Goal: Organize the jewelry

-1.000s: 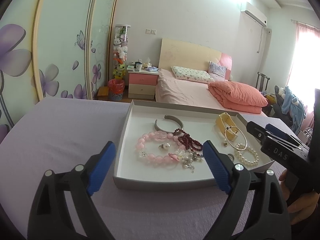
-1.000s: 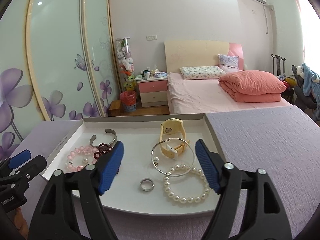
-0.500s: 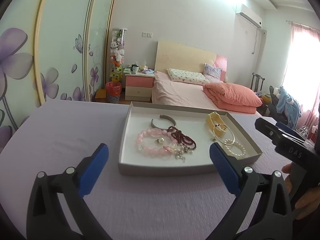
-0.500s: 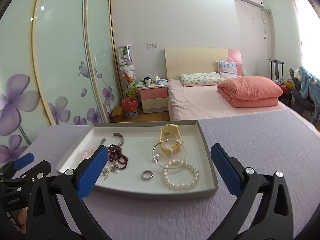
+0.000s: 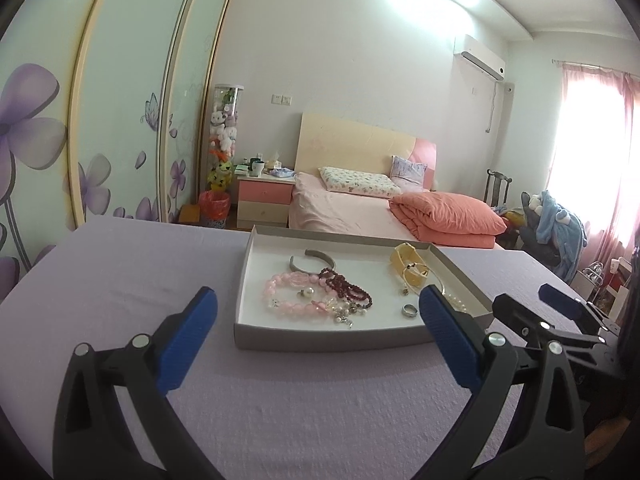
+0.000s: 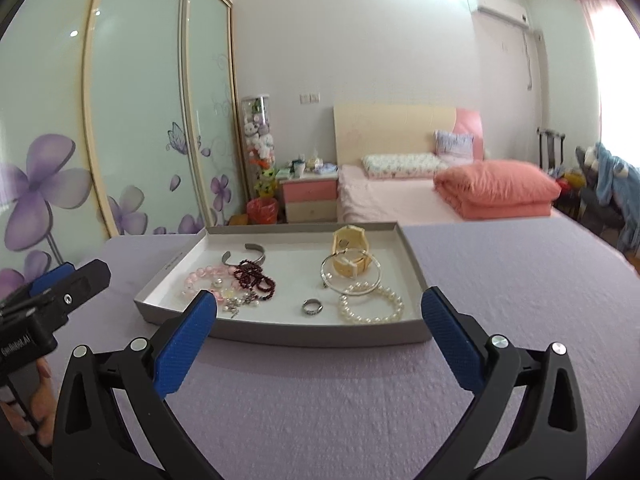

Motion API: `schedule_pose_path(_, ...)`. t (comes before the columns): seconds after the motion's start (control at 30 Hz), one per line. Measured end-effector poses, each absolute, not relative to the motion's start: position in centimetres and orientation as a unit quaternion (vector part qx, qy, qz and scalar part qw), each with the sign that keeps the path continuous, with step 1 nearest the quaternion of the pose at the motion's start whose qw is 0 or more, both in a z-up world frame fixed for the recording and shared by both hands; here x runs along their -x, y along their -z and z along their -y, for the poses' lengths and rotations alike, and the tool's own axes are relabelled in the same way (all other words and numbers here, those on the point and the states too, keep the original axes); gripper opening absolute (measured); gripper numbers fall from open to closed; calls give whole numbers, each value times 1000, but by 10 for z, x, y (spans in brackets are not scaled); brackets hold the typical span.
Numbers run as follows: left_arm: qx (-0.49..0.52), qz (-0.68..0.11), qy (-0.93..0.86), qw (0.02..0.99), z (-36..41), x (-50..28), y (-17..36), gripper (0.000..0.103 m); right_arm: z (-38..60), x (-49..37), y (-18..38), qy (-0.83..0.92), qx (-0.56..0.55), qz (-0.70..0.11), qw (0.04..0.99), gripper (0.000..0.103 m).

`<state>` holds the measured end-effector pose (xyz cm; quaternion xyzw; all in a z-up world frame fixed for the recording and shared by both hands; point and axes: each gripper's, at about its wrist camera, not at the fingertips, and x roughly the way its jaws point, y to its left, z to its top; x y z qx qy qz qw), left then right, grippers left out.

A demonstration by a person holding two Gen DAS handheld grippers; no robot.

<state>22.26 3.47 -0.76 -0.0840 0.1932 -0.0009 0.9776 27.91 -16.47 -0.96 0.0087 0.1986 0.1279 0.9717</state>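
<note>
Left wrist view: left gripper (image 5: pixel 318 316) spread wide, empty, hanging above the lavender table (image 5: pixel 120 272) short of the tray's near wall. White tray (image 5: pixel 332 339) sitting toward the table's far edge, all jewelry inside. Grey cuff (image 5: pixel 314 260) near the far wall; pink bead bracelet (image 5: pixel 286 294) and dark red bead strand (image 5: pixel 346 285) touching and partly tangled in the left half, with small silver charms (image 5: pixel 344 314) at the near wall. Yellow watch (image 5: pixel 410 266) in the far right corner; silver ring (image 5: pixel 410 310) near the near right corner. Right gripper (image 5: pixel 536 312) visible beyond the tray's right wall, fingers parted, nothing between them.

Right wrist view: right gripper (image 6: pixel 320 316) likewise splayed and empty, just short of the near wall. Large silver hoop (image 6: pixel 350 274) lying over the watch (image 6: pixel 350 250); pearl bracelet (image 6: pixel 370 302) overlapping the hoop near the near right corner; ring (image 6: pixel 312 306) just left of the pearls. Left gripper (image 6: pixel 66 286) off the tray's left side.

Judged progress: every piece gathered into the tray, nothing loose on the table, so likely finished or nearly so; possibly left, untangling the pink and red strands and separating hoop from watch.
</note>
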Motion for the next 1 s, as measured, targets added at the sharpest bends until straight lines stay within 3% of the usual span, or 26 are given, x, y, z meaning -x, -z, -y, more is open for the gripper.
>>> schedule_pose_path(1.0,74,-214,-13,974,-33,-229,18,101,166,-279,21,-136,-17,-196,971,102)
